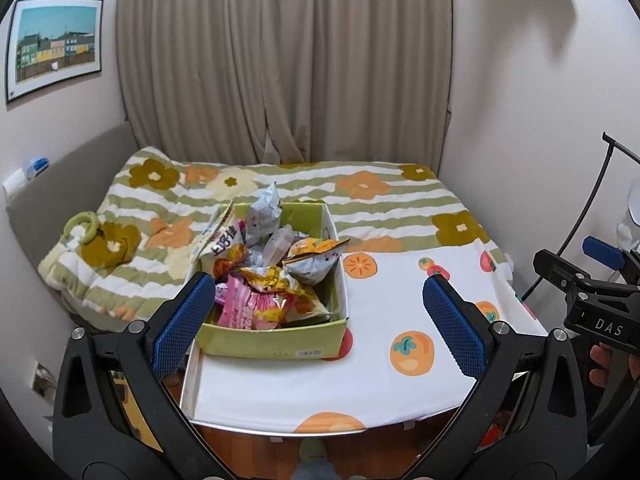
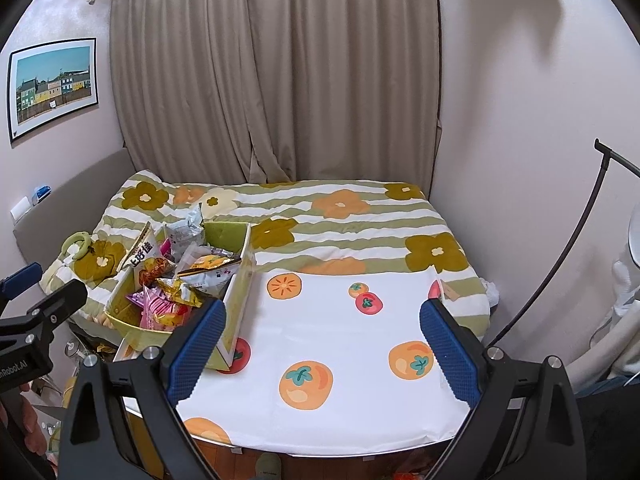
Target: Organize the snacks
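Two views show your tools spread wide and holding nothing. From the left wrist, your left tool hangs over the tabletop with its fruit-print cloth; the green box heaped with snack packets sits at about 11 o'clock, touching the left pad. Your right tool shows at 3 o'clock. From the right wrist, your right tool gapes over bare cloth, the box at 10 o'clock, beside the floral bed.
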`<state>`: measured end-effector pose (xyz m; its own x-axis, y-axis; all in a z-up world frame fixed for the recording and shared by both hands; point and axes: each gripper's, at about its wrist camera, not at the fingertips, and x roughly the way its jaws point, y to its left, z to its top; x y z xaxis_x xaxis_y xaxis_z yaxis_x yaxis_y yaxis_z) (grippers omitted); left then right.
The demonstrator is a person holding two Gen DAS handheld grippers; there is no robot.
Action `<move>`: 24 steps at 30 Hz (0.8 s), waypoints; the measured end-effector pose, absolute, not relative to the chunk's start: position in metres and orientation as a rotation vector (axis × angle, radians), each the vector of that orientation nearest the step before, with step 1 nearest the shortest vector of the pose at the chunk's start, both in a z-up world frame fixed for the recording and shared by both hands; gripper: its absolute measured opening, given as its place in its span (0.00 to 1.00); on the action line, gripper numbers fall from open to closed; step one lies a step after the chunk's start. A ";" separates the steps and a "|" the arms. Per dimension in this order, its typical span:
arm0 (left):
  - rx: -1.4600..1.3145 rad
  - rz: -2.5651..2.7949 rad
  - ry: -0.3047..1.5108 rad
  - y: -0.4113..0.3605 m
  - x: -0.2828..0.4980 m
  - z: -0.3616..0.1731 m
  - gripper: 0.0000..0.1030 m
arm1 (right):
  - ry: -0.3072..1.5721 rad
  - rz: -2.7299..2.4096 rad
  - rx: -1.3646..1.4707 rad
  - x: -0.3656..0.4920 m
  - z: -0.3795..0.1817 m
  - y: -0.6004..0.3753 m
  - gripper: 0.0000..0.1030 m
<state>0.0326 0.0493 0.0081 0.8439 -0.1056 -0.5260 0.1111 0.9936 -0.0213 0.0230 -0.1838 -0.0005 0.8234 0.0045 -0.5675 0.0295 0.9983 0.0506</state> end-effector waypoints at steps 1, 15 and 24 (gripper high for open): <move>0.011 -0.114 0.552 0.048 0.033 0.008 1.00 | 0.604 -0.014 0.058 0.023 -0.001 -0.184 0.94; 0.020 -0.112 0.554 0.041 0.035 0.007 1.00 | 0.596 -0.022 0.069 0.027 0.001 -0.192 0.94; 0.023 -0.109 0.553 0.039 0.033 0.007 1.00 | 0.595 -0.022 0.070 0.027 0.001 -0.194 0.94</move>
<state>0.0333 0.0392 0.0073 0.8454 -0.0970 -0.5253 0.1094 0.9940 -0.0075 0.0270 -0.1938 0.0011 0.8281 -0.0009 -0.5607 0.0413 0.9974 0.0593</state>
